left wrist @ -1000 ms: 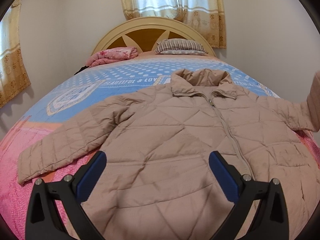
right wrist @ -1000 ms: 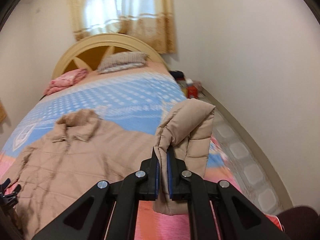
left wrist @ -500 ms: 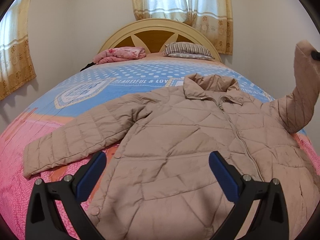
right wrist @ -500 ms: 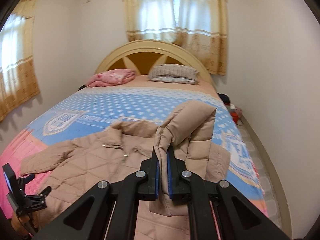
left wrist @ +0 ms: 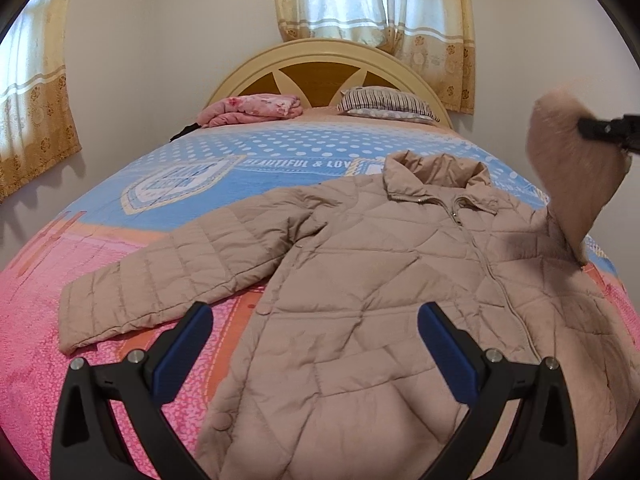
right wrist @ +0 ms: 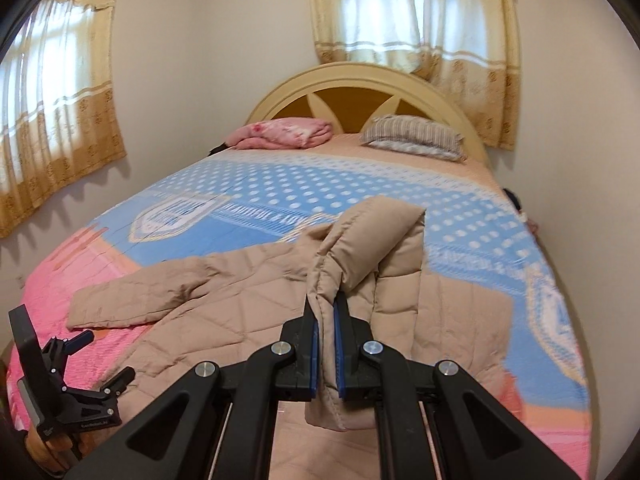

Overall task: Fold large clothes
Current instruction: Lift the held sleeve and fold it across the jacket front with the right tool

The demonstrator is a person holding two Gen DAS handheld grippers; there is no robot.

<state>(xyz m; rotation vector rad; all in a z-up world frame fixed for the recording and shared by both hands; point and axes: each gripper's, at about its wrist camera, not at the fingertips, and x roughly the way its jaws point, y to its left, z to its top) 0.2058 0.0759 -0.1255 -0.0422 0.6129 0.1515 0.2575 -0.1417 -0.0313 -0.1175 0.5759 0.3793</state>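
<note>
Up front, beige quilted zip-up jacket [left wrist: 360,300] spread face up on bed with pink and blue dotted bedspread [left wrist: 80,340], collar toward cream arched headboard [left wrist: 328,60]. One sleeve [left wrist: 168,280] lying flat out to the side on the pink part. Other sleeve [right wrist: 360,264] lifted above the jacket body, pinched between the blue pads of the right gripper [right wrist: 326,356]. Left gripper [left wrist: 316,344] spread wide, holding nothing, hovering over the jacket's lower hem. Striped pillow [right wrist: 416,136] and folded pink blanket [right wrist: 284,132] beside each other at the headboard.

Beige quilted jacket [left wrist: 360,280] on pink-and-blue polka-dotted bedspread [left wrist: 280,148]; striped pillow [left wrist: 384,102].
</note>
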